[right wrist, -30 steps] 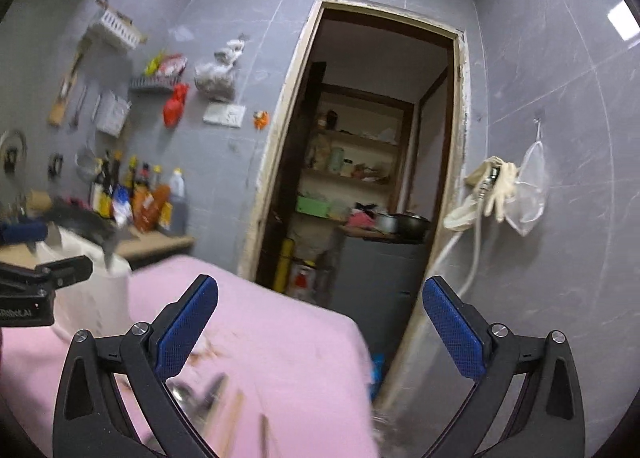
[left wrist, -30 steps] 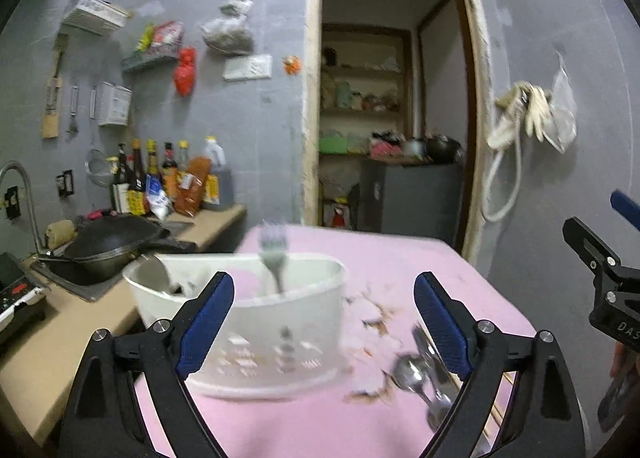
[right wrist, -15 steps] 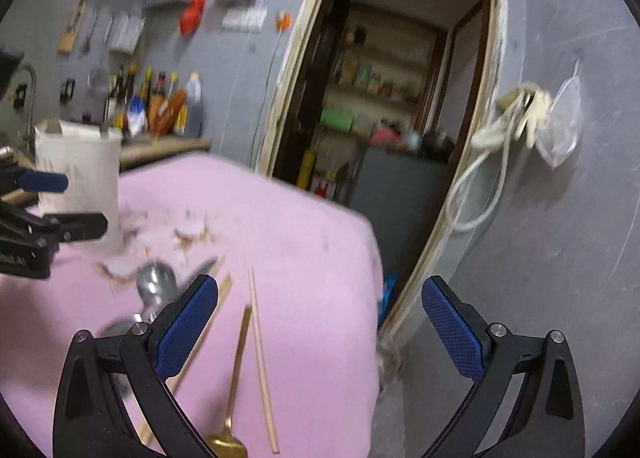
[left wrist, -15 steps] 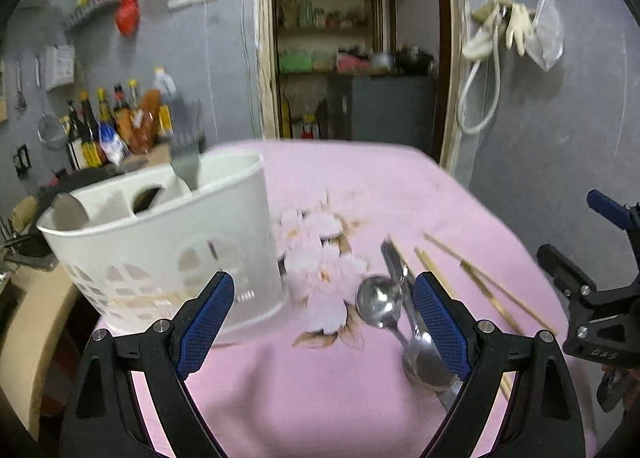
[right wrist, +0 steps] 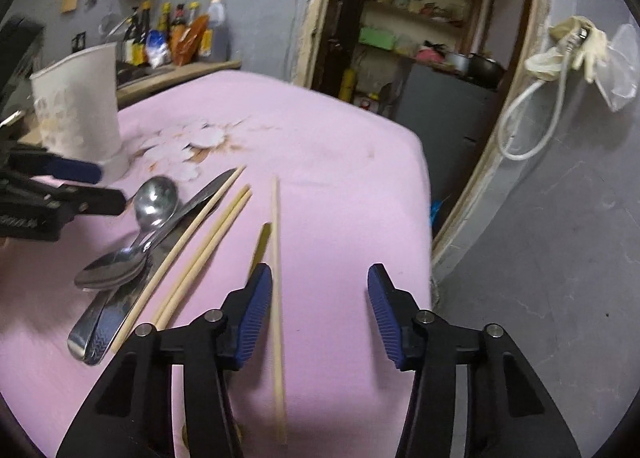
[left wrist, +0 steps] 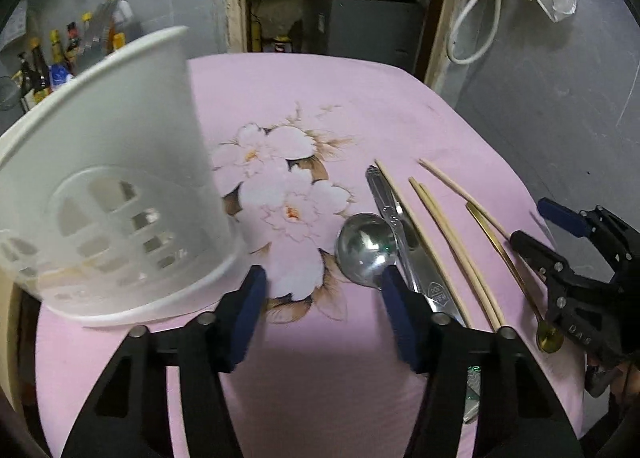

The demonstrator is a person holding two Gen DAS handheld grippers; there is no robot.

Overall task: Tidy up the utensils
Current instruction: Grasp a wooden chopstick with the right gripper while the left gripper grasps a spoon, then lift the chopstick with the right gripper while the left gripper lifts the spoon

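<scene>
Utensil holder [left wrist: 108, 194] is standing on the table [left wrist: 320, 90], ahead and left of the left jaws. Ladle [left wrist: 366, 246] is lying just ahead of the left gripper's [left wrist: 324, 294] right jaw, with a knife [left wrist: 394, 218] and chopsticks [left wrist: 452, 242] lying to its right. One chopstick [right wrist: 277, 298] is lying between the right gripper's [right wrist: 318, 298] jaws, beside its left jaw.

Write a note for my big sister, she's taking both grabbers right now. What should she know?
Left hand-held gripper: open, empty, low over the pink tablecloth near the big steel spoon.
Right hand-held gripper: open, empty, over a single chopstick.
White utensil basket stands at the table's left.
Still loose on the cloth: steel spoons, a knife, four chopsticks, a gold spoon.
Done: nothing confirmed here; the basket's inside is hidden.
</scene>
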